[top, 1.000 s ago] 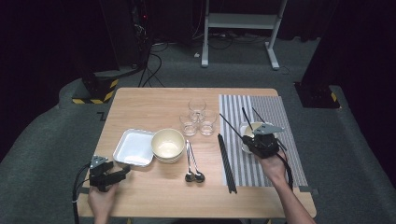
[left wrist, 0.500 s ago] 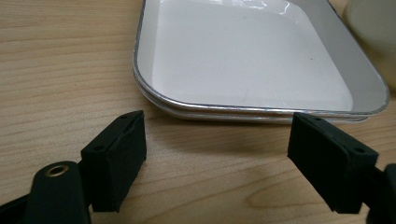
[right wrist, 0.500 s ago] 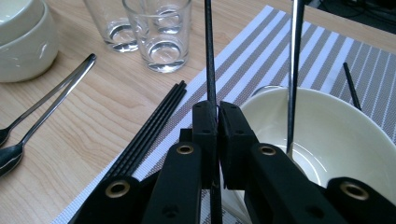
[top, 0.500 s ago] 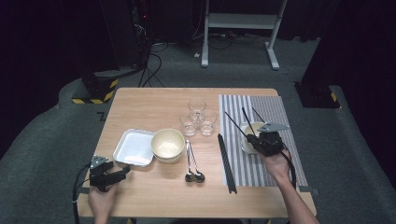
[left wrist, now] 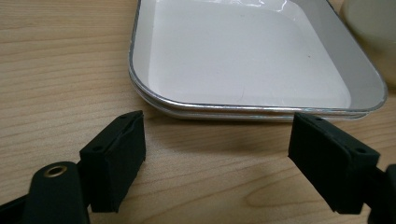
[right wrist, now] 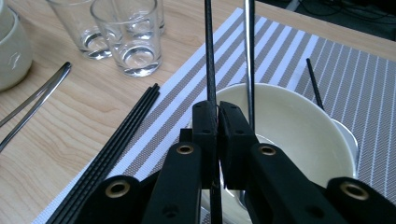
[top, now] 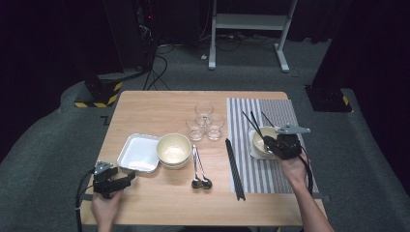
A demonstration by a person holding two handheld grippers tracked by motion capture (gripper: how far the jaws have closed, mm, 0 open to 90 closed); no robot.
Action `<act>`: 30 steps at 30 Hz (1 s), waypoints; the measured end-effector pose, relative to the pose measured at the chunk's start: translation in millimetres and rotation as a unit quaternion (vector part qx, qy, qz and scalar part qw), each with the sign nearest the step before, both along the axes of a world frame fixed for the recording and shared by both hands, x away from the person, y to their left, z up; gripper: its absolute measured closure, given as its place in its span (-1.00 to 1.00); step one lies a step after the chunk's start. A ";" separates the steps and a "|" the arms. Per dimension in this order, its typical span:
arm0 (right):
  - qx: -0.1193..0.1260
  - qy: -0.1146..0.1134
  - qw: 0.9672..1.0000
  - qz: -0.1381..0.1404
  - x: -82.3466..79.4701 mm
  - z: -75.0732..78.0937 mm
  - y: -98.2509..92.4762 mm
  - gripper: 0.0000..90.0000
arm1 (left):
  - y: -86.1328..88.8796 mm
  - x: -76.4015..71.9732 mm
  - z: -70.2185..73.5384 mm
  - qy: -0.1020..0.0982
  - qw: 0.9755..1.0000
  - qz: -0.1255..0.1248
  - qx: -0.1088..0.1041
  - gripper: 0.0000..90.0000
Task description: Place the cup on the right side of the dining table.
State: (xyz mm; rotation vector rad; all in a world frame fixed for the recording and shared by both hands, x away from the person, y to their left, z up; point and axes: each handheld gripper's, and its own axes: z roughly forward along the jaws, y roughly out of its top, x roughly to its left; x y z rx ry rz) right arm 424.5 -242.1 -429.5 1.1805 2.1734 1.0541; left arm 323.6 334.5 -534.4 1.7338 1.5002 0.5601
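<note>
My right gripper [top: 270, 140] hovers over a cream bowl [top: 257, 145] on the striped placemat [top: 275, 113], shut on a black chopstick [right wrist: 208, 56] that rises from between its jaws. A second chopstick [right wrist: 250, 51] stands close beside it; whether the jaws hold it too is unclear. A third chopstick [right wrist: 314, 81] rests across the bowl's far rim. In the right gripper view the bowl [right wrist: 299, 126] lies directly under the right gripper [right wrist: 218, 109]. My left gripper [top: 126, 179] stays low on the table, open, with its jaws facing the near edge of a white tray [left wrist: 243, 56].
Another cream bowl [top: 173, 148] stands beside the white tray [top: 139, 152]. Two spoons [top: 199, 169] lie in front of it. Three clear glasses [top: 205, 122] cluster mid-table. Several black chopsticks [top: 235, 169] lie along the placemat's left edge. The wooden table [top: 154, 108] ends near my hands.
My right gripper has shifted slightly to the right over the bowl, carrying the chopstick with it. The left gripper has stayed in place.
</note>
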 end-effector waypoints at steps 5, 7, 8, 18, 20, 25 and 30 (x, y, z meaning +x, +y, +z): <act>0.001 0.000 1.000 -0.009 2.8 1.6 -7.3 0.91 | 0.1 -0.1 0.0 0.000 1.000 0.002 -0.001 -0.58; 0.000 0.000 1.000 -0.014 4.1 2.2 -10.3 0.91 | 0.1 -0.1 0.0 0.000 1.000 0.001 -0.001 -0.58; -0.001 0.000 1.000 -0.016 4.9 2.7 -11.8 0.91 | 0.2 -0.1 -0.1 0.000 1.000 0.002 -0.002 -0.57; 0.000 0.004 0.999 -0.039 14.8 4.1 -27.2 0.91 | 0.3 -0.1 0.0 0.000 1.000 0.001 -0.003 -0.57; 0.003 0.006 0.999 -0.042 15.8 3.6 -29.5 0.91 | 0.3 -0.1 -0.1 0.000 1.000 0.002 -0.003 -0.57; 0.005 0.004 0.999 -0.048 17.3 3.6 -34.1 0.91 | 0.2 -0.1 0.0 0.000 1.000 0.002 -0.001 -0.57; 0.004 0.002 0.998 -0.058 18.8 6.1 -39.7 0.91 | 0.3 -0.1 -0.1 0.000 1.000 0.002 -0.003 -0.57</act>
